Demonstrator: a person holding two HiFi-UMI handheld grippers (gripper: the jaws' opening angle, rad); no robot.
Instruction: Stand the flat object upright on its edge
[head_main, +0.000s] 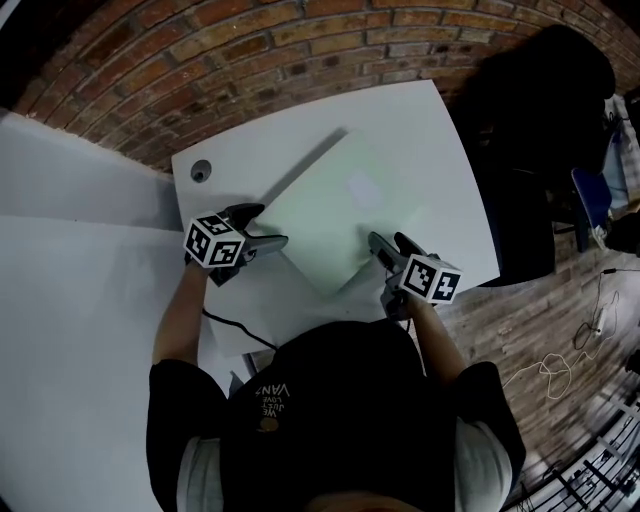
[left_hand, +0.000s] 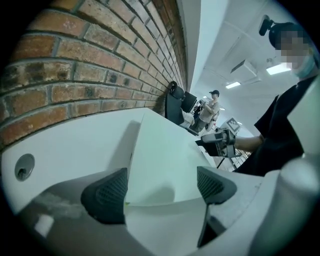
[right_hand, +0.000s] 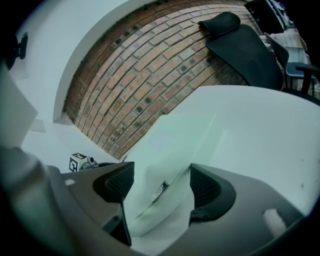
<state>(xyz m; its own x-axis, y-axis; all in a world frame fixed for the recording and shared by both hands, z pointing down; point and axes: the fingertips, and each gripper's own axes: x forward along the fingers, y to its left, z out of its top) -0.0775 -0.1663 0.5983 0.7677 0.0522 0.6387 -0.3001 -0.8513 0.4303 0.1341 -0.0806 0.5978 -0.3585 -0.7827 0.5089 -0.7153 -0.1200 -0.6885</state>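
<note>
The left gripper (left_hand: 162, 190) has its jaws spread, with 1 near corner of the pale green board (left_hand: 165, 160) between the pads. Neither pad is clearly pressing on it. The right gripper (right_hand: 159, 185) is also spread around the other near corner, where a small label (right_hand: 159, 190) sits on the board's edge.

The board lies on the white table (head_main: 440, 170) between both grippers. Its side toward the brick wall (head_main: 250, 50) seems raised, with a dark shadow beneath.

With 2 loose corner holds, the thin board could slip out and drop flat as it tips. If 1 gripper lifts faster than the other, the board could twist or skid across the smooth tabletop. Once on its edge it will likely topple without support.

No container is in view, only a round hole (head_main: 201, 171) in the table's far corner.
</note>
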